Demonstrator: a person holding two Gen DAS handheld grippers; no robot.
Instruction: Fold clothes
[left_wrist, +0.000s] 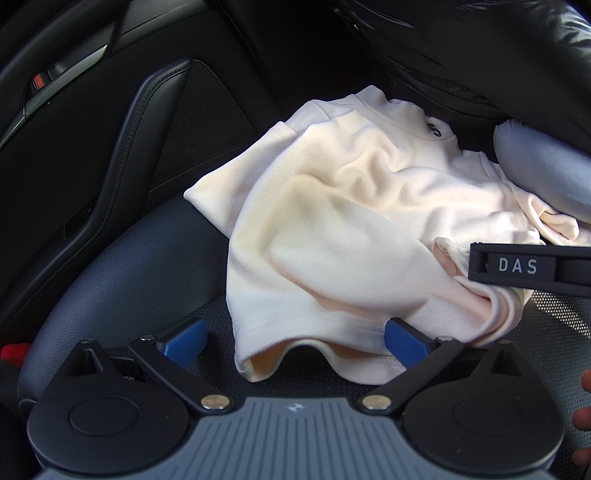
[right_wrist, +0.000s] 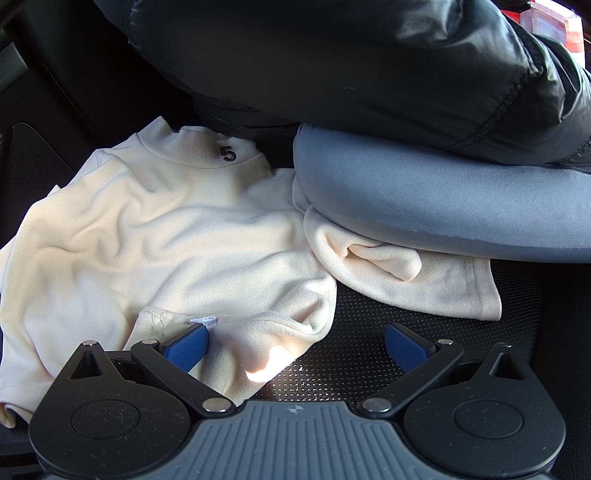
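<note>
A cream fleece top (left_wrist: 351, 221) lies crumpled on a black car seat (left_wrist: 122, 280), its collar with a black "5" (right_wrist: 228, 153) at the far side. My left gripper (left_wrist: 295, 341) stands open just above the top's near hem, blue pads wide apart with the hem between them, untouched. My right gripper (right_wrist: 295, 345) is open too, over the top's near right corner; its left pad (right_wrist: 188, 345) rests by a fold with a small clear tag. One sleeve (right_wrist: 417, 284) runs under a person's grey-clad leg (right_wrist: 443, 206).
A person in a black puffer jacket (right_wrist: 369, 59) sits on the seat at the right. The car door panel (left_wrist: 110, 129) closes the left side. A black bar marked "DAS" (left_wrist: 528, 267), part of the other gripper, enters the left wrist view from the right.
</note>
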